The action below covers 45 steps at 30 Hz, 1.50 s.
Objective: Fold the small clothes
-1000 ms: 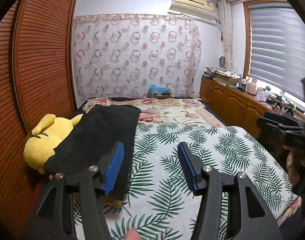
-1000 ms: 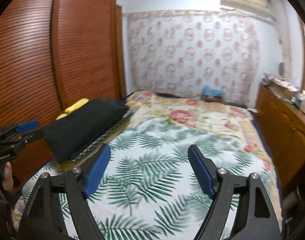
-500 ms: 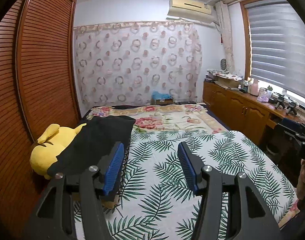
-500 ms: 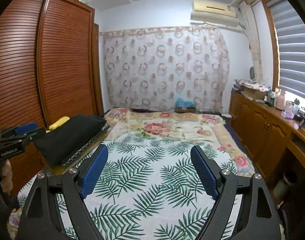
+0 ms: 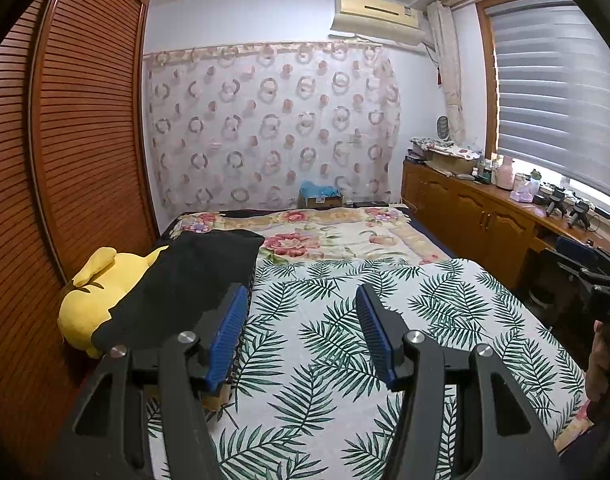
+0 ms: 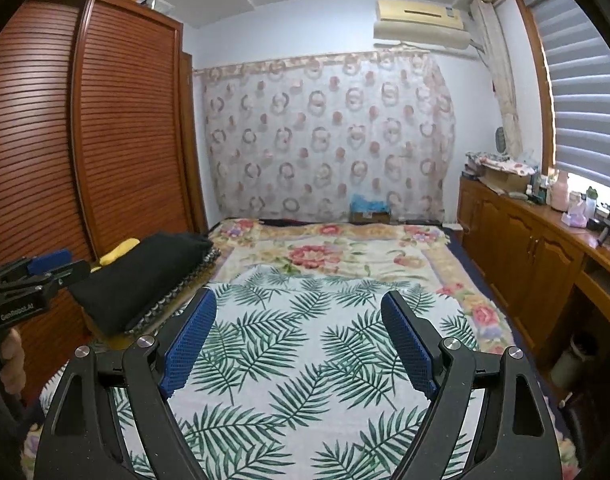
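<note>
One black garment (image 5: 185,284) folded flat at the left edge of the bed (image 5: 345,320), draped partly over one yellow plush toy (image 5: 97,300) and touching a patterned layer beneath, seen from the right wrist view as a dark slab (image 6: 141,276) on that layer. Unmoved since a second ago, though framed lower in both views now, with more ceiling and wall showing than before. Left gripper (image 5: 301,332) held above the palm-leaf sheet (image 5: 325,360), blue pads spread wide, nothing between them; right gripper (image 6: 299,340) likewise spread and empty over the same sheet, both well apart from the garment. Same wide gap between pads as in the earlier frames. Two grippers, two blue pads each. One floral blanket (image 5: 337,232) farther up the bed. One ringed curtain (image 5: 269,124) on the far wall, one air conditioner (image 5: 377,16) above it, one louvred wardrobe (image 5: 85,128) at left, one wooden cabinet (image 5: 473,216) under the window blind (image 5: 557,92).
</note>
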Tool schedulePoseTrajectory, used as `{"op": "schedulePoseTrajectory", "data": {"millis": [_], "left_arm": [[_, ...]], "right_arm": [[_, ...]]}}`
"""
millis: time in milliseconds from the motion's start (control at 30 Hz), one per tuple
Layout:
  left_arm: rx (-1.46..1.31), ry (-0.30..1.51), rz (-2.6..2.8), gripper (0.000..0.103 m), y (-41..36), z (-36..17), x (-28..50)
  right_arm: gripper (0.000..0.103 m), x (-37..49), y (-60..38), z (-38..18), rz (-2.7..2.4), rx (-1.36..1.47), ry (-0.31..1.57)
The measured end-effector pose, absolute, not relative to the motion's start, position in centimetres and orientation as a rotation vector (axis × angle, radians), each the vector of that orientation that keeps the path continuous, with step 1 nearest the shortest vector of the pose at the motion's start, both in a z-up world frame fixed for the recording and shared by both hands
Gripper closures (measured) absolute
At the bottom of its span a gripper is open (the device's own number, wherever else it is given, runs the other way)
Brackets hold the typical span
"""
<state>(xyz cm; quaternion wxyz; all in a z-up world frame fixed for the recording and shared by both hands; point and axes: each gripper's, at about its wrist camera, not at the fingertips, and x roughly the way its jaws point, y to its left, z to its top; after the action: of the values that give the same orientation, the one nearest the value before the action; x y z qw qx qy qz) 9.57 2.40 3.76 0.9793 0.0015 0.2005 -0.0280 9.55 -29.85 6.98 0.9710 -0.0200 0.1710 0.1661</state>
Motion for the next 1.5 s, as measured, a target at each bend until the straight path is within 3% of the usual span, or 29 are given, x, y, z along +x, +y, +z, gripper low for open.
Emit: {"op": "schedulePoseTrajectory", "data": {"millis": [1500], "left_arm": [[0.004, 0.416, -0.05, 0.047, 2.22, 3.38, 9.64]], "right_arm": [[0.017, 9.98, -30.04, 6.13, 0.322, -0.038, 0.358]]}}
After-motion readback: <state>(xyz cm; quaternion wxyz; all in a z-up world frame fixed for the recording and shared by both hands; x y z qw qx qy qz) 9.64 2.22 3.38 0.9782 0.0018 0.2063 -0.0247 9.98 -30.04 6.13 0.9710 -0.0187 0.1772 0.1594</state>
